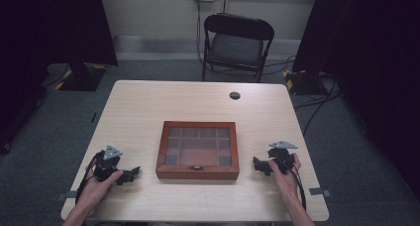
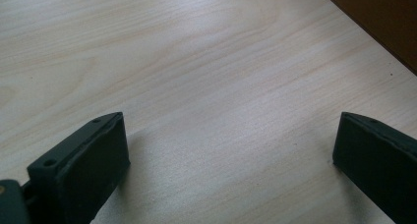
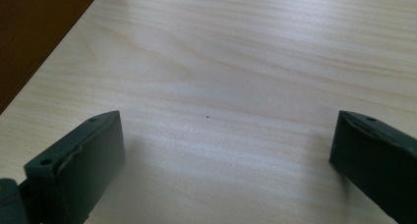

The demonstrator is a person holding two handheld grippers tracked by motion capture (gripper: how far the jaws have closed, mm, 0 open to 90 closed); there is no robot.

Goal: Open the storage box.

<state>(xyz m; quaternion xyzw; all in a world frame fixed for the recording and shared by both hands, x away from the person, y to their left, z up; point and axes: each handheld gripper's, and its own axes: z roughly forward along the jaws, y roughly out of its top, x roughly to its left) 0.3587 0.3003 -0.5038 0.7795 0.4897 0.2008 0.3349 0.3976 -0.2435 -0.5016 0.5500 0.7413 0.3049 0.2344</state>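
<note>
Wooden display box (image 1: 197, 150) lying flat near the middle of the desk (image 1: 148, 102), lid closed, small metal latch facing the person's edge. Probably set square and central so that both hands reach it equally, latch side nearest for an easy lift of the lid. Reddish-brown varnished frame, glass panel on top, dark felt-like compartments showing through in a grid.

Left tool (image 1: 130, 175) resting low at the near left of the desk, well apart from the box, jaws spread wide and holding nothing; in the left gripper view, bare wood grain between the two black jaws and a corner of the box (image 2: 381, 22) at the upper right. Right tool (image 1: 260, 165) mirrored at the near right, just beside the box's right wall, likewise spread wide and empty; a brown edge of the box (image 3: 34, 32) at the upper left of the right gripper view. Seemingly a ready stance, one tool on either side, for steadying and opening.

Desk pale, matte laminate with fine straight grain, a round cable grommet (image 1: 235, 95) near its far edge. Jaws blocky, matte black, flat-faced. Folding chair (image 1: 236, 45) beyond the desk, black and padded.
</note>
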